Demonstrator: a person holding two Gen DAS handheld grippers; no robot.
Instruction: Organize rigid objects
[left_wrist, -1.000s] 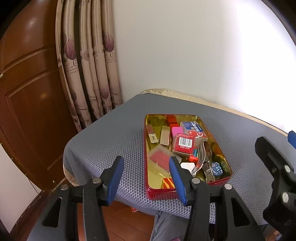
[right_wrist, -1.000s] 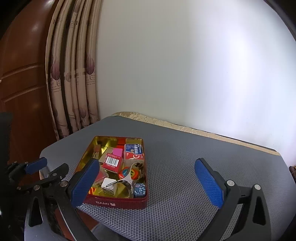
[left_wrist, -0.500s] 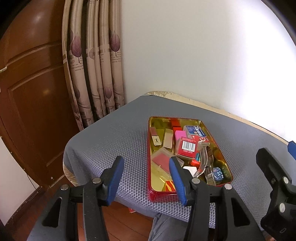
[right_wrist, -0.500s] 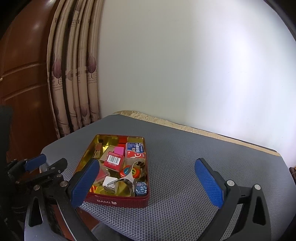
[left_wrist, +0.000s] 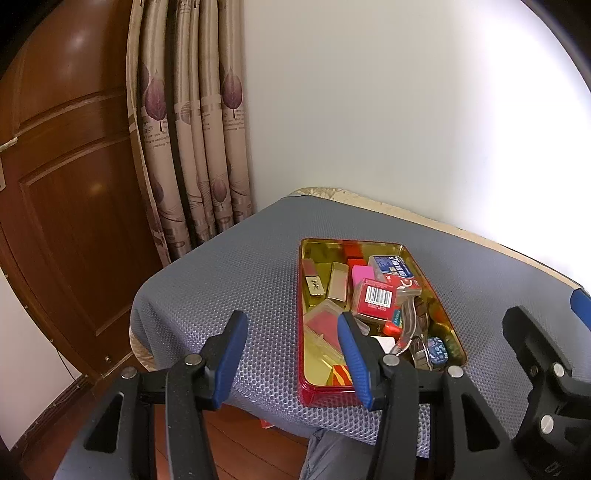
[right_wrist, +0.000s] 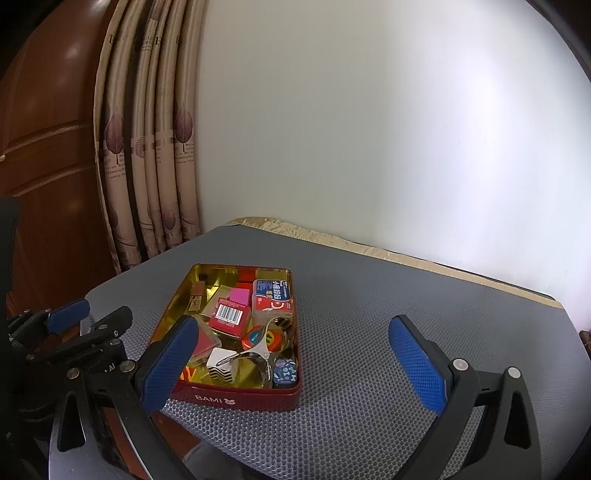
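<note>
We hold both tongs spread apart with nothing between them, hovering at the near edge of the bench (right_wrist: 369, 295). The red tin (right_wrist: 236, 397) full of small boxes and a metal clip (right_wrist: 258, 354) sits on the grey mat near the bench's left front corner; our left tongs (left_wrist: 291, 354) have it just ahead, right pad overlapping its near rim. From the right tongs (right_wrist: 295, 362) it lies ahead toward the left pad.
</note>
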